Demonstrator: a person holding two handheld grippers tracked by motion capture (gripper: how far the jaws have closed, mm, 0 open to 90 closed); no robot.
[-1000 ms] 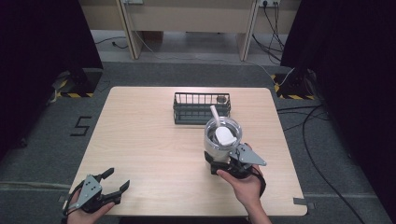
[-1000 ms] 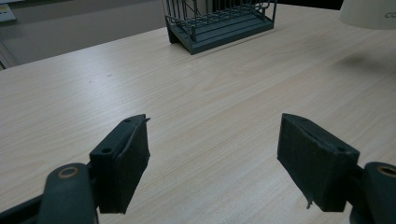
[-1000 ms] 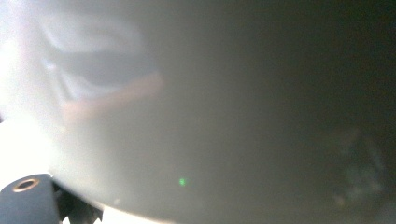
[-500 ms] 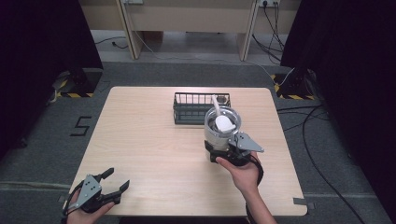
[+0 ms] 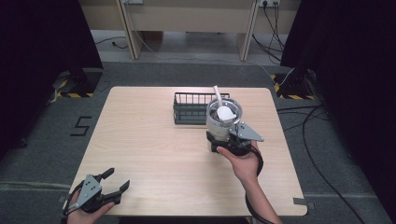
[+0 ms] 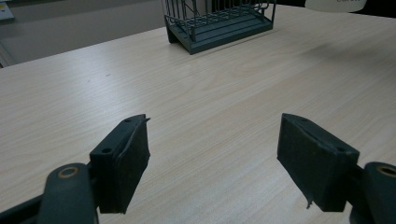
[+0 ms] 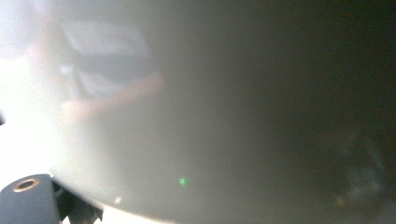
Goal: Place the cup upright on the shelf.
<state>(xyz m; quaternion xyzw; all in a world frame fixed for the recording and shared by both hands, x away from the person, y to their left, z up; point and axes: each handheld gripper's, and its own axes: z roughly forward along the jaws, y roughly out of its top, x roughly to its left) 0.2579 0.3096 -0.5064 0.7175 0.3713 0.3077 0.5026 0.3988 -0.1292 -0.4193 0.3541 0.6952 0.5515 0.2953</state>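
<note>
Our right gripper [image 5: 223,140] clasped a clear tumbler [image 5: 223,119] low on its body, just before the wire basket [image 5: 189,108]. It looked rigid, slippery and top-heavy. Our left gripper [image 5: 114,183] gaped wide.

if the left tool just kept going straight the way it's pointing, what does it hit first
Bare table for a long stretch, then most likely the dark wire basket at the far end. The left tool is open with nothing between its jaws. Depth is hard to judge, so it might slip past the basket's side.
</note>
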